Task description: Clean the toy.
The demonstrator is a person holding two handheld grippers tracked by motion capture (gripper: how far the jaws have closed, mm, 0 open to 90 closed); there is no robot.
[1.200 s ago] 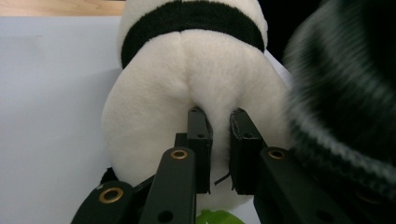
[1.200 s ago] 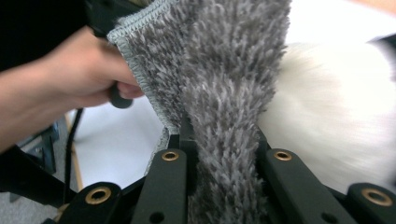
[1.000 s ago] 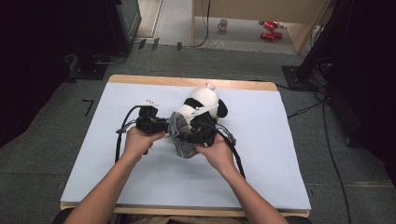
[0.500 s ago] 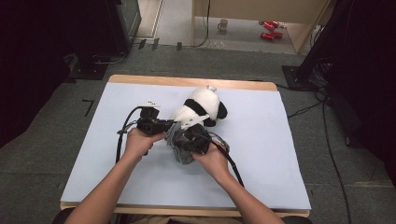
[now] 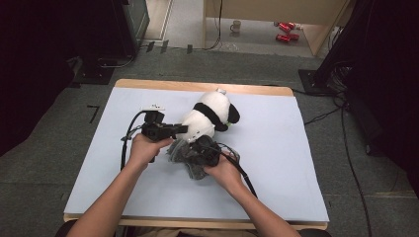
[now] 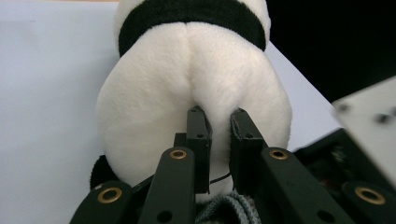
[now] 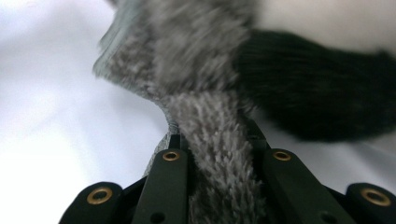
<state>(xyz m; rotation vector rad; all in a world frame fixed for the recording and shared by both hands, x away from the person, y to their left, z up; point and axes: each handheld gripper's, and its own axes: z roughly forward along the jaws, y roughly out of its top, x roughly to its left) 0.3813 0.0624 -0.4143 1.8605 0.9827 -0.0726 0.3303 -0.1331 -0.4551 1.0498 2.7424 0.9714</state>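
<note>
1. High view: the panda plush lies mid-table on the blue sheet, head to the far right. Since a second ago the right gripper has moved left and nearer, dragging the grey fuzzy cloth out toward the near side of the plush. The left gripper has kept its place at the plush's near-left end.
2. Left gripper view: jaws narrow, tips pressed into the white rump of the plush, apparently pinching a fold of the fur. Grey cloth shows just below the jaws.
3. Right gripper view: jaws closed on a strip of grey cloth, which runs up between them; a black plush limb sits to the right. Blurred, so in motion.
4. Judgement: the cloth is coming off the plush while the left gripper anchors it; removal is partway done.
</note>
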